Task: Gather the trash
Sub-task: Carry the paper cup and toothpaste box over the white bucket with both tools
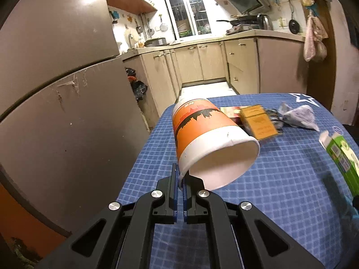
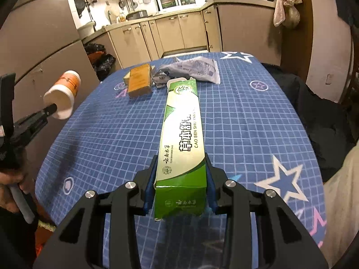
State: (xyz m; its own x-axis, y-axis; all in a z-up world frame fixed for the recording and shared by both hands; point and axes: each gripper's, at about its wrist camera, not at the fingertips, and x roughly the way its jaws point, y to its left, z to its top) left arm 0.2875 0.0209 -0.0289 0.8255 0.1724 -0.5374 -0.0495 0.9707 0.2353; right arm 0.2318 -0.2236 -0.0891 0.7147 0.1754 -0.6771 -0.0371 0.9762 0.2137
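Observation:
My left gripper (image 1: 179, 174) is shut on the rim of an orange and white paper cup (image 1: 206, 139), held on its side above the table's left edge; the cup also shows in the right wrist view (image 2: 64, 92). My right gripper (image 2: 180, 170) is shut on a long green toothpaste box (image 2: 182, 130), lifted over the blue checked tablecloth (image 2: 246, 123). The box's end shows in the left wrist view (image 1: 343, 157). On the far part of the table lie a yellow cigarette pack (image 2: 140, 81), a crumpled white plastic bag (image 2: 195, 68) and small wrappers (image 2: 160, 78).
A brown fridge (image 1: 56, 78) stands close to the table's left side. Black trash bags (image 1: 139, 87) lie on the floor by the beige kitchen cabinets (image 1: 202, 60). A dark cloth-covered chair (image 2: 325, 112) is at the table's right.

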